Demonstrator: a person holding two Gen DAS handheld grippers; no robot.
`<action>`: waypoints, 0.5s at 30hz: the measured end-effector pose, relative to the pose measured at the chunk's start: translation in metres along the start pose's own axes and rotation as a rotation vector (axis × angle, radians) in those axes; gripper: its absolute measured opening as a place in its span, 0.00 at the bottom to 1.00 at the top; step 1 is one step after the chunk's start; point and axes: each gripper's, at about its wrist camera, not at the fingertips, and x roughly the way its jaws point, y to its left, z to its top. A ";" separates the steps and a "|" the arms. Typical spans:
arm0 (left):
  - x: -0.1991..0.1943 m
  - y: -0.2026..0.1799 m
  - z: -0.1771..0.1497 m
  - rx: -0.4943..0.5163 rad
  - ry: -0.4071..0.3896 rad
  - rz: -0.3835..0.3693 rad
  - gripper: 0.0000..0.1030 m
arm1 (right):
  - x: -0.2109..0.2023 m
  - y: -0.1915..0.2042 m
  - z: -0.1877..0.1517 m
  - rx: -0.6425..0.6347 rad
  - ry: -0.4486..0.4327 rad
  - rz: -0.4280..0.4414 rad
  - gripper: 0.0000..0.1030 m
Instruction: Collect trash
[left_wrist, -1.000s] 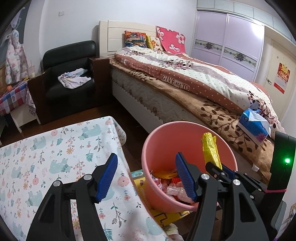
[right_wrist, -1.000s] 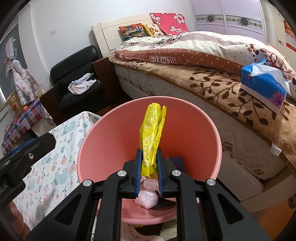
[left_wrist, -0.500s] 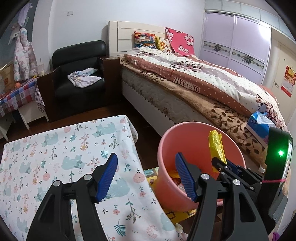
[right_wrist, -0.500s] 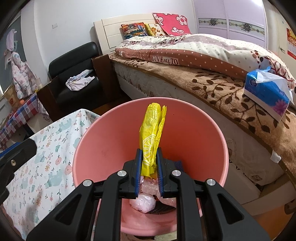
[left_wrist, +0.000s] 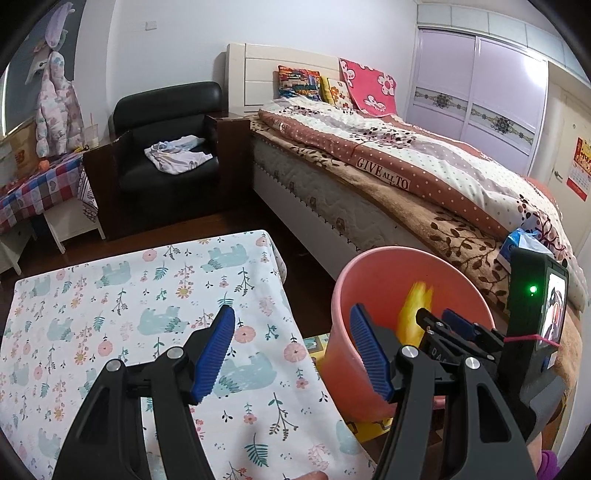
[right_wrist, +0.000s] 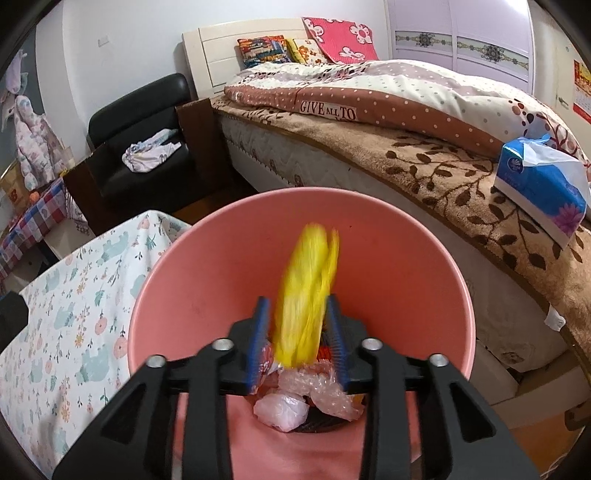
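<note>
A pink trash bucket (right_wrist: 177, 295) stands on the floor between the table and the bed; it also shows in the left wrist view (left_wrist: 373, 273). My right gripper (right_wrist: 300, 343) is over the bucket with its jaws parted. A yellow wrapper (right_wrist: 306, 291), motion-blurred, sits loose between the blue pads and drops; it also shows in the left wrist view (left_wrist: 415, 314). Crumpled pink plastic and other wrappers (right_wrist: 295, 395) lie in the bucket's bottom. My left gripper (left_wrist: 295, 354) is open and empty above the table's right edge.
The table with a floral bear-print cloth (left_wrist: 110, 295) lies left of the bucket. The bed (left_wrist: 406, 177) runs along the right, with a blue tissue pack (right_wrist: 535, 184) on its blanket. A black armchair (left_wrist: 166, 147) with a cloth on it stands behind.
My right gripper has opened and the yellow wrapper is slipping down into the bucket. My left gripper has drawn back and left over the table, still open.
</note>
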 end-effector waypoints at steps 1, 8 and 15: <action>0.000 0.001 0.000 -0.002 0.000 0.000 0.62 | 0.000 0.000 0.000 0.001 -0.002 0.002 0.41; -0.006 0.003 -0.001 -0.006 -0.010 -0.002 0.62 | -0.014 0.003 0.002 0.002 -0.022 0.027 0.44; -0.017 0.000 -0.001 0.001 -0.028 -0.012 0.62 | -0.050 0.008 -0.002 0.015 -0.099 0.073 0.48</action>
